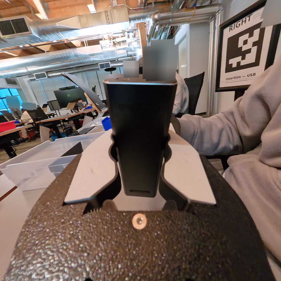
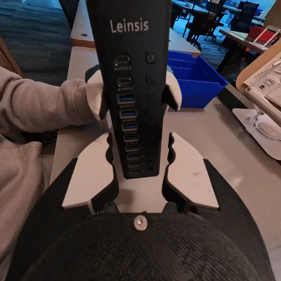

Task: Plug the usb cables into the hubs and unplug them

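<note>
The left gripper is clamped on the black hub, the right gripper's jaws apart around its near end; no cable in view, so plugging likely needs one fetched.

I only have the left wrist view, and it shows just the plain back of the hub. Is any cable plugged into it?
Observer: No. The right wrist view faces the port side of the hub, and every port is empty.
Operator: Where's the right gripper?
Observer: The right gripper is open. Its fingers sit on either side of the hub's near end, with a gap showing on each side.
</note>
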